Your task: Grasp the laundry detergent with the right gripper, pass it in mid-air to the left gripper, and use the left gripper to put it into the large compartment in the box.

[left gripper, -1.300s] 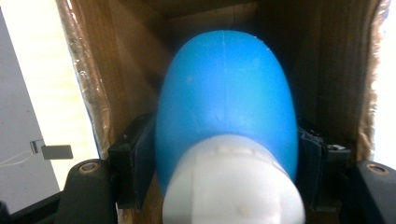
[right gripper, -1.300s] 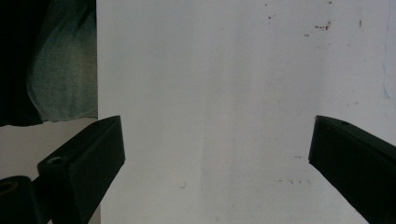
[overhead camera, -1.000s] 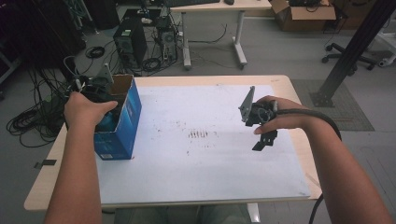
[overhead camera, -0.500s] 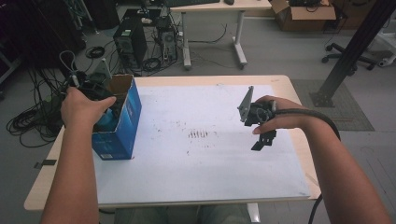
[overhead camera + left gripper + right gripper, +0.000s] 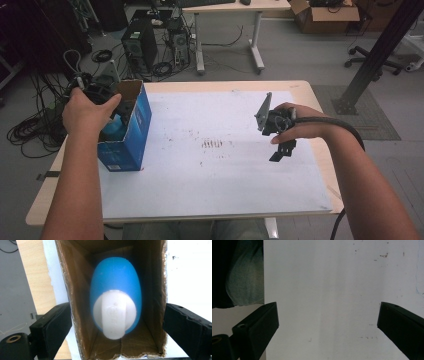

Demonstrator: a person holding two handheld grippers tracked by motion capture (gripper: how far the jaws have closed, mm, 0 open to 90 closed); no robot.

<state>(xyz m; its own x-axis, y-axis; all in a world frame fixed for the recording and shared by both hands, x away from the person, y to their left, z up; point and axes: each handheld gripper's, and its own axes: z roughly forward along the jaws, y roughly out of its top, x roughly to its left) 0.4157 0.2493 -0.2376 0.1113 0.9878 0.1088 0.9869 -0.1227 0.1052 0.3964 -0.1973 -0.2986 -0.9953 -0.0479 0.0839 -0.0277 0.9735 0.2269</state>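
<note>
Blue bottle [image 5: 115, 290] with a white cap [image 5: 114, 313], standing deep inside the open box [image 5: 131, 131] at the table's [image 5: 305, 90] left edge, cap up. Smooth, rounded, oval from above. Left gripper [image 5: 117, 325] poised over the box, jaws just opened wide, outside the cardboard walls, touching nothing. Right gripper [image 5: 327, 322] above the white sheet [image 5: 225, 165], jaws apart, empty.

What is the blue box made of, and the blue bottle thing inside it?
The blue box looks like cardboard: brown, fibrous inner walls with frayed edges, and a printed, slightly glossy blue outside. The blue bottle looks like smooth plastic with a soft sheen, and its white cap seems to be matte plastic too.
</note>
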